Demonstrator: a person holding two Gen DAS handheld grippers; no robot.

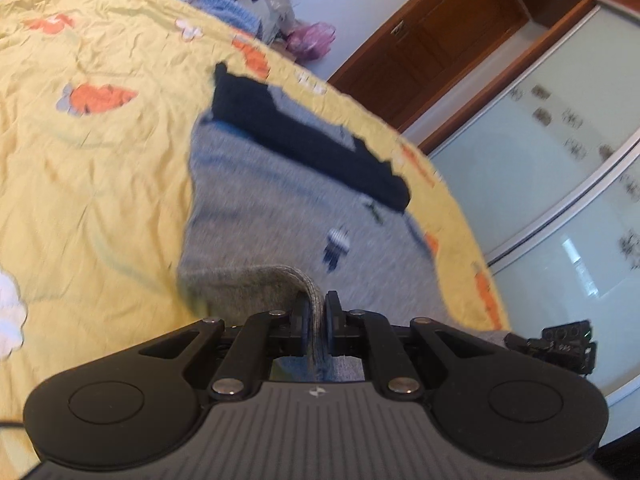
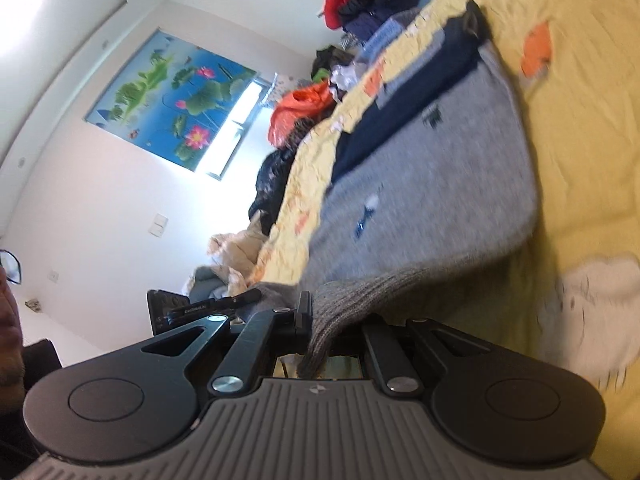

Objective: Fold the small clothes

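A small grey knitted sweater [image 1: 280, 208] with dark navy bands at its far end lies on a yellow bedspread [image 1: 100, 152]. My left gripper [image 1: 317, 320] is shut on the sweater's ribbed near hem, which is lifted off the bed. In the right wrist view the same grey sweater [image 2: 432, 184] stretches away over the bedspread [image 2: 592, 168]. My right gripper [image 2: 324, 320] is shut on the ribbed hem too; the knit drapes over its right finger and hides it. The other gripper [image 1: 560, 344] shows at the right edge of the left wrist view.
A heap of clothes and bags [image 2: 360, 8] lies beyond the bed's far edge. A wooden wardrobe with frosted sliding doors [image 1: 560, 160] stands to the right of the bed. A lotus picture [image 2: 168, 96] hangs on the wall. Part of a person [image 2: 8, 320] shows at left.
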